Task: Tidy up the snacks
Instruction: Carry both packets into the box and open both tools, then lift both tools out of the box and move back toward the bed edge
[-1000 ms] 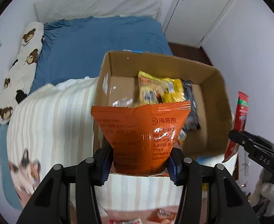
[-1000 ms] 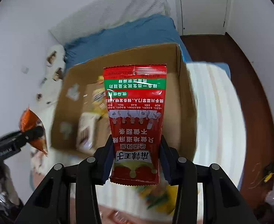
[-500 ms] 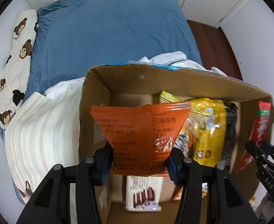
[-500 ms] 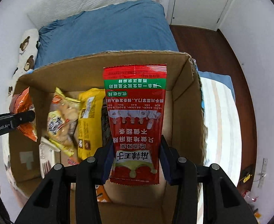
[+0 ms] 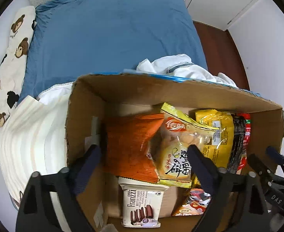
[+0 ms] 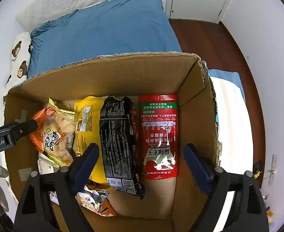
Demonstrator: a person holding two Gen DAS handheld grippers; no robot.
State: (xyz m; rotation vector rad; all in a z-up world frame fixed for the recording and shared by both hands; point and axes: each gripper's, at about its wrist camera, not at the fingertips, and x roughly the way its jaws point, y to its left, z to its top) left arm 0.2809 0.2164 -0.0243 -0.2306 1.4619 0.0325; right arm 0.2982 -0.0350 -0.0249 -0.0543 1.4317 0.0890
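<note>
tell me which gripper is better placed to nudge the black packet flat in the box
Right. The right gripper hangs over the black packet and red packet, its jaws opening and empty. The left gripper sits over the orange packet.

Red snack packet [image 6: 158, 135] flat in cardboard box [image 6: 111, 73]; opening right tongs [image 6: 141, 154] above

Left tool [image 5: 143, 157] pointing straight down, jaws opening, spread wide, pads pressing on nothing. Right tool [image 6: 141, 154] same pose: straight down, jaws opening, wide apart, nothing gripped. Side by side; each visible at the edge of the other's view, left's finger [image 6: 26, 126] dark, straight
</note>
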